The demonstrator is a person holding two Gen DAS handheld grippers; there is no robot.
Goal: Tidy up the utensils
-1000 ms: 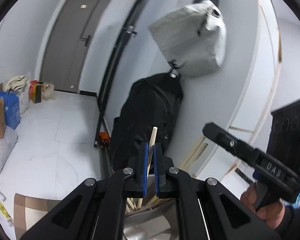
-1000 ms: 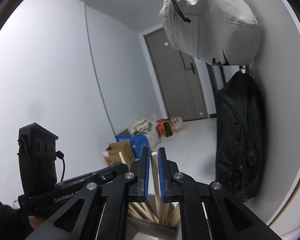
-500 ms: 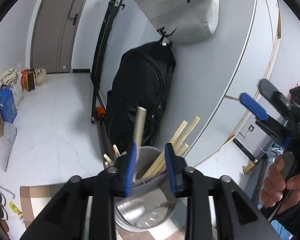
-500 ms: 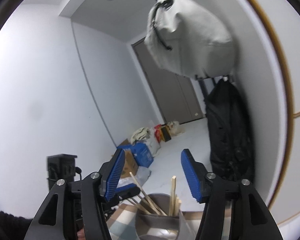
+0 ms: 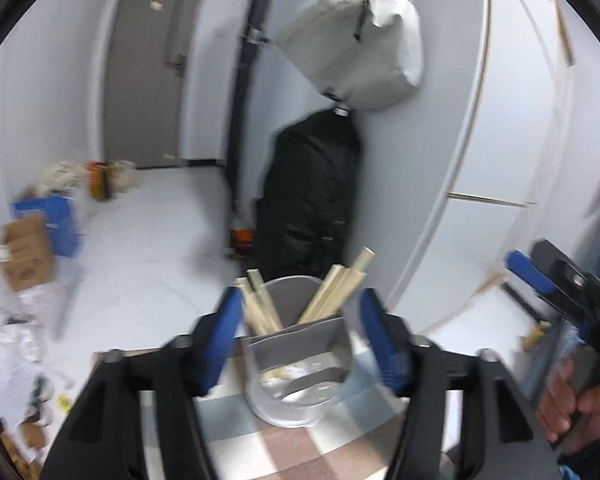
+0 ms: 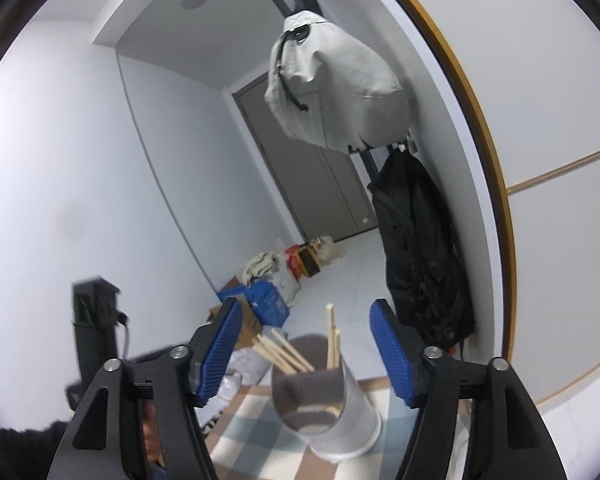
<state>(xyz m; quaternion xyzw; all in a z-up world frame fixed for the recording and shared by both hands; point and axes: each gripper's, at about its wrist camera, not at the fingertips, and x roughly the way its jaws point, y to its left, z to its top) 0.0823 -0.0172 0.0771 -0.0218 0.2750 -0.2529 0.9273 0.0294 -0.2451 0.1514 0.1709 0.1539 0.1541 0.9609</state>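
Observation:
A grey divided utensil holder [image 5: 300, 364] stands on a checked tablecloth [image 5: 300, 448]. Several wooden chopsticks [image 5: 336, 288] stick out of its compartments, leaning left and right. My left gripper [image 5: 302, 336] is open and empty, its blue pads on either side of the holder's rim. In the right wrist view the same holder [image 6: 320, 400] with chopsticks [image 6: 288, 354] sits between the blue pads of my right gripper [image 6: 306, 354], which is open and empty. The right gripper also shows at the right edge of the left wrist view [image 5: 540, 276].
A white bag [image 5: 360, 40] and a black bag [image 5: 312, 200] hang on the wall behind the table. Cardboard boxes [image 5: 28, 252] and a blue box [image 5: 52, 220] lie on the floor by a grey door [image 5: 148, 64]. The left gripper's black body [image 6: 96, 320] stands at the left.
Both grippers were shut on chopsticks a second ago. They have opened, the chopsticks now stand in the holder, and both grippers have drawn back from it.

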